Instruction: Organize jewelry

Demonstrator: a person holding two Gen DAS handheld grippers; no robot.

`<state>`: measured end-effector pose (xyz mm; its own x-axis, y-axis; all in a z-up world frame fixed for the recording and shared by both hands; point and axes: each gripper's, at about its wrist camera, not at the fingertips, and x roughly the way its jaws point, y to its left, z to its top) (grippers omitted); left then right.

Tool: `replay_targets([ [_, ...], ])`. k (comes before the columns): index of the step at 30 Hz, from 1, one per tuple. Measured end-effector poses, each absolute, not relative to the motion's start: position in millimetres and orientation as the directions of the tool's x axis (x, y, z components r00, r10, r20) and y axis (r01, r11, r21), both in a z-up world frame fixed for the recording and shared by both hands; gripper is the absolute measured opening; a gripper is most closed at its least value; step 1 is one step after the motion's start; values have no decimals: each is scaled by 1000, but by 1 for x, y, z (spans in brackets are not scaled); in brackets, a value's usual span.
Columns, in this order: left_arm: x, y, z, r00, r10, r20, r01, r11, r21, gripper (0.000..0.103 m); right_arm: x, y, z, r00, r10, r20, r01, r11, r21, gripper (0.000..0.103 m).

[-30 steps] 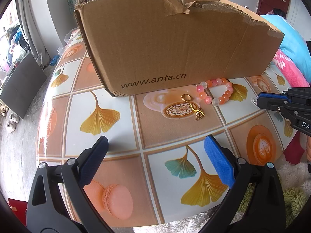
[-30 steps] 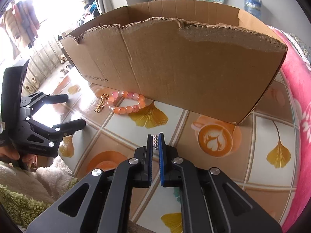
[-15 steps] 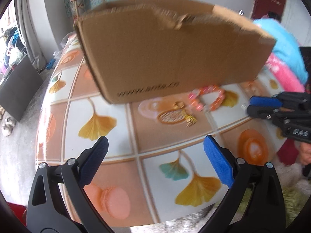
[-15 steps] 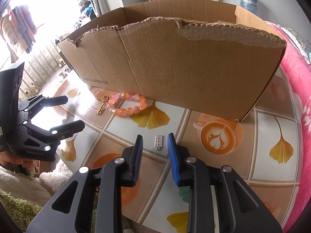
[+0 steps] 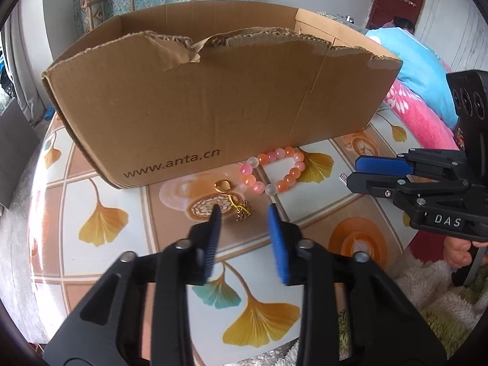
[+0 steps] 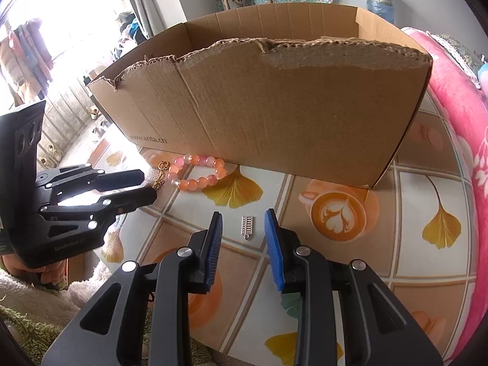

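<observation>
Nearest the right wrist camera, the right gripper (image 6: pixel 244 218) has just parted its jaws and grasps nothing, its blue pads either side of the small silver charm (image 6: pixel 247 227) lying flat on the patterned tabletop (image 6: pixel 427 189), seemingly let go. The left gripper (image 5: pixel 242 212) has just been closing; its narrowed jaws are empty, aimed at the gold keyring charm (image 5: pixel 235 201), probably to pick it up. Just beyond lies the pink-and-orange bead bracelet (image 5: pixel 274 170), against the cardboard box (image 5: pixel 213 97), the likely destination.

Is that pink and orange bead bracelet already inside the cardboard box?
Not yet. The pink and orange bead bracelet lies on the patterned tabletop, just outside the brown cardboard box's front wall.
</observation>
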<state>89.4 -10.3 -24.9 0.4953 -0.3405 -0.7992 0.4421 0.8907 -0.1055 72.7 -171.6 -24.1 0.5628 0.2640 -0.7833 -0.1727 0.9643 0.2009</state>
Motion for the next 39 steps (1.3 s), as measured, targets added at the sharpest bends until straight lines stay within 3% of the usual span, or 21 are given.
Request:
replay_targets([
  [2, 89, -13, -27, 494, -323, -807, 439, 894, -89, 18, 71, -173, -25, 566, 265, -781, -167, 964, 207, 29],
  [8, 90, -23, -29, 518, -276, -809, 442, 897, -23, 11, 68, -178, -25, 571, 265, -777, -156, 964, 214, 29],
  [10, 91, -26, -31, 527, -259, -809, 434, 901, -6, 2, 66, -179, -25, 573, 264, -776, -154, 964, 215, 29],
  [19, 83, -5, -27, 521, -265, -811, 412, 911, -33, 1, 62, -181, -23, 574, 264, -775, -148, 964, 220, 29],
  [22, 79, 2, -26, 520, -256, -815, 399, 916, -34, 1, 61, -180, -23, 564, 274, -779, -150, 962, 230, 37],
  [32, 75, 10, -29, 519, -253, -816, 380, 924, -45, 1, 70, -163, -26, 552, 248, -796, -174, 968, 181, 37],
  [35, 75, 11, -28, 518, -256, -816, 383, 923, -47, 1, 73, -158, -27, 552, 214, -806, -168, 975, 144, 34],
  [39, 75, 11, -28, 518, -261, -814, 385, 922, -50, 1, 76, -153, -29, 550, 177, -816, -156, 982, 108, 23],
])
